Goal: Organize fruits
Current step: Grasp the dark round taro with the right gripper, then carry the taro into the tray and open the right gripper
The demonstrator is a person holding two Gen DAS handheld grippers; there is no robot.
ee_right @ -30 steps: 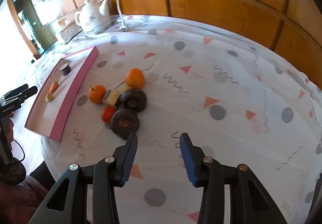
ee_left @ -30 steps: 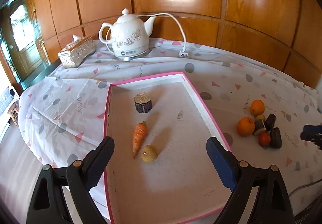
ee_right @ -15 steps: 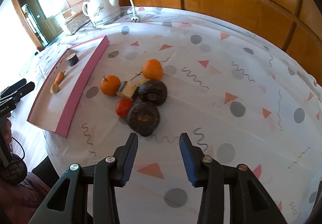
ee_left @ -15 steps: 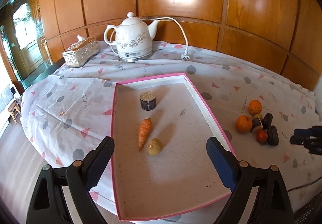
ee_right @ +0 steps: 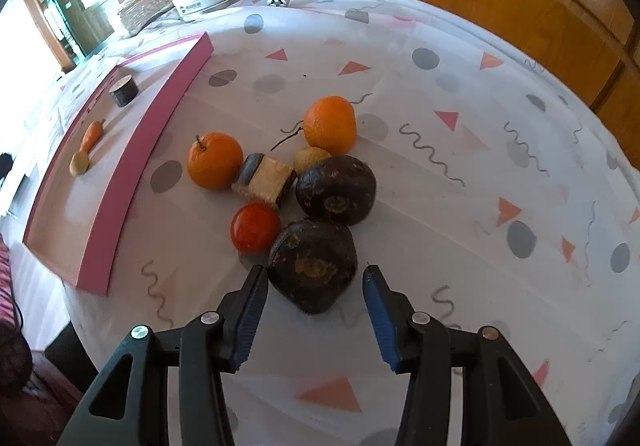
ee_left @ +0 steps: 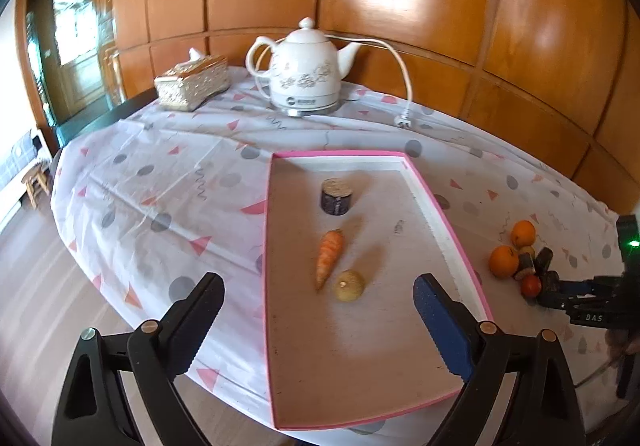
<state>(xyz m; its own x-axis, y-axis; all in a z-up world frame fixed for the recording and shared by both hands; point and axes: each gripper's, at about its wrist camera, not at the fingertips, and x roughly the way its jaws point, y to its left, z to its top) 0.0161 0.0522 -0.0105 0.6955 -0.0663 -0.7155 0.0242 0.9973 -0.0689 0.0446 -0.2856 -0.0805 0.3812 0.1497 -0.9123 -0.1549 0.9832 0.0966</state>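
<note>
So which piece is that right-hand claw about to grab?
Start at the pink-rimmed tray, then look right to the fruit pile on the spotted tablecloth. Nearest the right gripper lies a dark brown, wrinkled round fruit, twin to another behind it, but closest.

Left wrist cam sits behind the left tool (ee_left: pixel 318 320), angled down at the pink tray (ee_left: pixel 460 270) near the tabletop edge, facing the wood-panelled wall (ee_left: pixel 400 5) and white kettle (ee_left: pixel 304 75). Right wrist cam looks steeply down, close over the fruit pile (ee_right: pixel 296 185), right tool (ee_right: pixel 314 304) just in front of the lens. Overlap: both catch the tray, kettle and fruit pile (ee_left: pixel 520 260); the left view also shows the right tool (ee_left: pixel 560 292) at its right edge.
</note>
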